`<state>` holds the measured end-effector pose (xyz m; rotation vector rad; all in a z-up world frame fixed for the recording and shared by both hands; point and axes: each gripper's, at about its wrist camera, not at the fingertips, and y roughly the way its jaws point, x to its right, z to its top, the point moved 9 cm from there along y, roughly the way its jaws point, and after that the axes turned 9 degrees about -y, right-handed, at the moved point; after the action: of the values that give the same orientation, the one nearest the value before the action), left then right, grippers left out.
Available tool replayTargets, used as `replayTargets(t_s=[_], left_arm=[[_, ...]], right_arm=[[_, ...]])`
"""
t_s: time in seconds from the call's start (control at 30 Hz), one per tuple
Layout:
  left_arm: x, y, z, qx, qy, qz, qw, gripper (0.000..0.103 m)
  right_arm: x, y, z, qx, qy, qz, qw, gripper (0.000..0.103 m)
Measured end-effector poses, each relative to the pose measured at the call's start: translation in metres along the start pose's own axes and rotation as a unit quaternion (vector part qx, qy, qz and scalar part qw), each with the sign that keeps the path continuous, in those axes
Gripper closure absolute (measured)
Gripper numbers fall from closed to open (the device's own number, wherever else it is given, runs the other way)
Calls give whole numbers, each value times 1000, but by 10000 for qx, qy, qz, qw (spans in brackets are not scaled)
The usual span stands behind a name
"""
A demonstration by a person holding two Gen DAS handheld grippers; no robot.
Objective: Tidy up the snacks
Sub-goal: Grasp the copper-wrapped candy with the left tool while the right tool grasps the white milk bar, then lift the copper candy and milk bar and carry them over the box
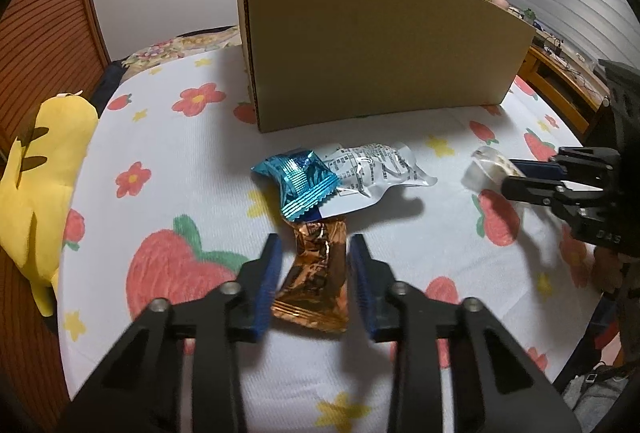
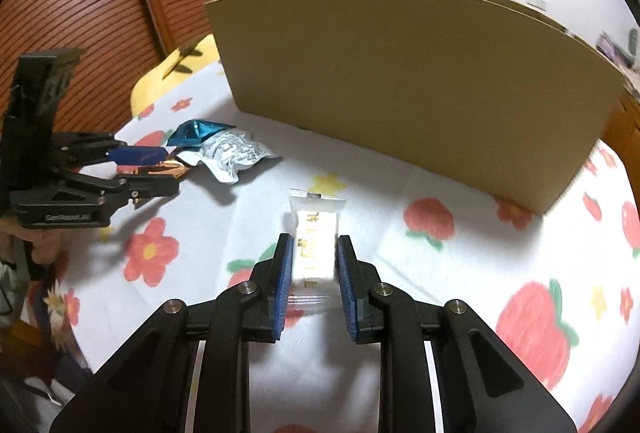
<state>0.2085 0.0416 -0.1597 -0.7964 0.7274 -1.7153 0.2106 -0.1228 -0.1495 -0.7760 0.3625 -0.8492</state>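
The copper-foil snack [image 1: 316, 279] is lying on the strawberry-print cloth [image 1: 400, 229], its sides bracketed by the left gripper [image 1: 316, 245], whose fingers are standing apart around it; whether the pads are touching the foil is hard to tell. Its printing is too crumpled to read. A teal wrapper [image 1: 298, 181] is overlapping a silver pouch [image 1: 380, 169] (dense text, illegible) just behind it. The right gripper [image 2: 314, 247] is straddling a white snack packet [image 2: 316, 233] bearing gold characters, contact uncertain. The cardboard box [image 1: 376, 45] is hiding its own interior. A yellow plush [image 1: 36, 169] is cut off at the edge.
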Motion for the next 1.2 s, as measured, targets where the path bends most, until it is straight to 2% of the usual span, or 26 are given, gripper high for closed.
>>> replayTargets(t_s=[0.13, 0.43, 0.53, 0.9, 1.2], left_arm=[[1, -1, -1, 27, 41, 58, 10000, 75], [3, 1, -1, 20, 22, 189, 9998, 75], [4, 0, -2, 64, 64, 243, 9997, 83], [3, -9, -13, 154, -279, 117, 9994, 84], [11, -18, -22, 223, -219, 146, 9994, 84]], right_arm=[[-1, -8, -5, 62, 104, 7, 9999, 82], [1, -5, -10, -82, 77, -192, 9998, 83], [0, -2, -10, -106, 51, -200, 9997, 83], [0, -3, -10, -123, 14, -247, 9996, 82], [-1, -2, -9, -154, -41, -307, 9994, 82]])
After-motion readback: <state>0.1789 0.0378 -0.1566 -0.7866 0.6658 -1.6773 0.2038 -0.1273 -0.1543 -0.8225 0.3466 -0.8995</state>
